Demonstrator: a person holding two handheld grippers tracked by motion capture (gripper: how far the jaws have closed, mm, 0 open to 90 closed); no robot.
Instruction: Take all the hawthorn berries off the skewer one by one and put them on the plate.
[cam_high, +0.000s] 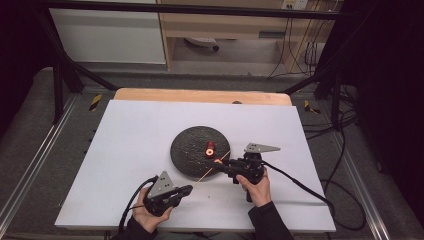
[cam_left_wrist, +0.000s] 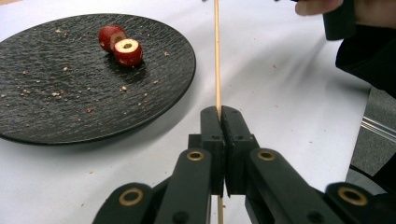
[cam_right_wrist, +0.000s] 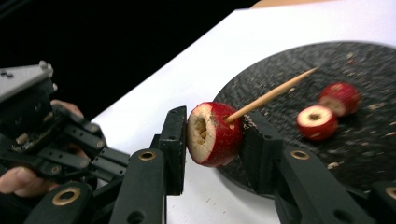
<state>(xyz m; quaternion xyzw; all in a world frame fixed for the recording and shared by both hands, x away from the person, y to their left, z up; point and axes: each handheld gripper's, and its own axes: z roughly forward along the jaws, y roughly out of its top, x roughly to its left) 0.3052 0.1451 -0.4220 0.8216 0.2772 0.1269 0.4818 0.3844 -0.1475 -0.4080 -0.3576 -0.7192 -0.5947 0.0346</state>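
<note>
The left hand-held gripper (cam_left_wrist: 219, 116) lies nearest, at the near edge of the counter (cam_high: 130, 135), its jaws pressed together on the lower part of a thin wooden skewer (cam_left_wrist: 216, 56) that runs away from it toward the right hand. The right hand-held gripper (cam_right_wrist: 212, 135) pinches a red fruit piece (cam_right_wrist: 215, 133) between its jaws, cut face turned toward the left jaw, just over the near right rim of the black plate (cam_high: 186, 150). The skewer's pointed end already stands out of the fruit's far side, over the plate, so this piece looks pierced through. Farther out, near the middle of the plate, two more red fruit pieces (cam_right_wrist: 327, 114) lie touching each other, cored ends showing, with crumbs scattered around them.

By this judgement the work is in an early stage: one piece is on the stick, though whether it sits at its final place along the skewer cannot be told. The two pieces on the plate seem left to thread.
</note>
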